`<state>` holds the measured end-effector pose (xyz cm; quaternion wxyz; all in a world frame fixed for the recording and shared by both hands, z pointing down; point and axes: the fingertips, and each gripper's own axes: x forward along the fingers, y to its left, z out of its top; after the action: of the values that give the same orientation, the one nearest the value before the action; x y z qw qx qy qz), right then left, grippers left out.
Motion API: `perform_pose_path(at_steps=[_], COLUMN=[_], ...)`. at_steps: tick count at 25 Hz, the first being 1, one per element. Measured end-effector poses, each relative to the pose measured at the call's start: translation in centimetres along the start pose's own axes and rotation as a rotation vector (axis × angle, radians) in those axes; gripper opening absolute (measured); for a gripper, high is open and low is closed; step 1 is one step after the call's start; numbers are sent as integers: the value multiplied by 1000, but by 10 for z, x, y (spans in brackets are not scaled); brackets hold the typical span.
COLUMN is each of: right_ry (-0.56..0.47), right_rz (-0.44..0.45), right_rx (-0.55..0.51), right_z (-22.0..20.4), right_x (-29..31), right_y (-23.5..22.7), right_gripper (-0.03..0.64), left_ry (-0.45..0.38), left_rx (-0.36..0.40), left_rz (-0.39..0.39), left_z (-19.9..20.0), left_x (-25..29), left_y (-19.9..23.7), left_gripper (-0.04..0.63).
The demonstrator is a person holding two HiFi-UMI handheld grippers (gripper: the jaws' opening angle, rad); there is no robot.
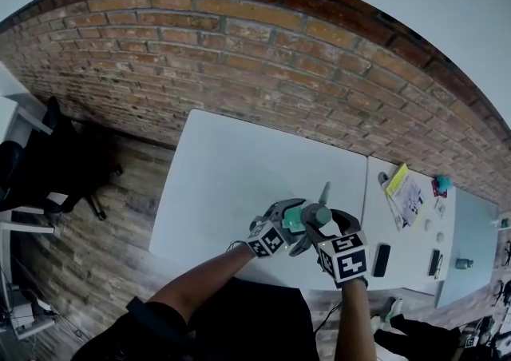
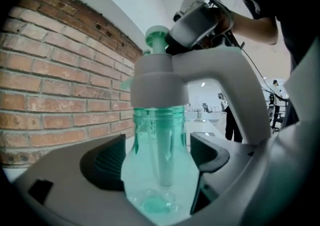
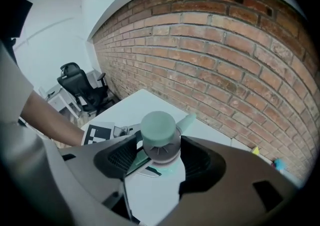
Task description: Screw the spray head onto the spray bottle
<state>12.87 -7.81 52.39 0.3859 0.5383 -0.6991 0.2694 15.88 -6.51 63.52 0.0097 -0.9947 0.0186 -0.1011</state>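
A translucent teal spray bottle (image 2: 157,170) stands upright between the pads of my left gripper (image 2: 157,157), and both pads lie against its wide body. The grey-white spray head (image 2: 155,77) sits on the bottle's neck. My right gripper (image 3: 159,157) comes down from above and is shut on the spray head's collar (image 3: 160,147), under its green top knob. The pale green nozzle (image 3: 189,120) points away toward the wall. In the head view both grippers, left (image 1: 294,228) and right (image 1: 321,224), meet at the bottle (image 1: 307,216) over the table's front edge.
The white table (image 1: 239,184) runs back to a brick wall (image 1: 239,56). A second table on the right carries a yellow booklet (image 1: 403,192), a dark flat object (image 1: 382,259) and small items. A black office chair (image 1: 56,164) stands on the left.
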Motion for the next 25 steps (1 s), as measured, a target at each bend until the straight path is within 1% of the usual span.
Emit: perform_pose_path(at_steps=[4,8,12,18,23,25], right_ry=[9,36,72,122,159,171], right_rz=[-13,25,91,215,330,371], right_rx=[-27,-113,-248,-451,-651,-712], right_z=[2,1,0,-2,-7,-7], right_x=[4,6,10,15,15,15], right_y=[-1,-2,1,5,7,8], right_gripper=[264,264,263,264,264,264], left_ry=[2,0,-10,-27,-18,-15], left_rx=[0,-18,-21,-1,-21,-10], left_rz=[17,7,-1,19,4,9], left_z=[-2,-1,1,7,1,-2], left_x=[1,0,-2,-4,-1,0], left_y=[-1,-2,-2,2,-1,0], left_gripper=[397,396,394,394,394,394])
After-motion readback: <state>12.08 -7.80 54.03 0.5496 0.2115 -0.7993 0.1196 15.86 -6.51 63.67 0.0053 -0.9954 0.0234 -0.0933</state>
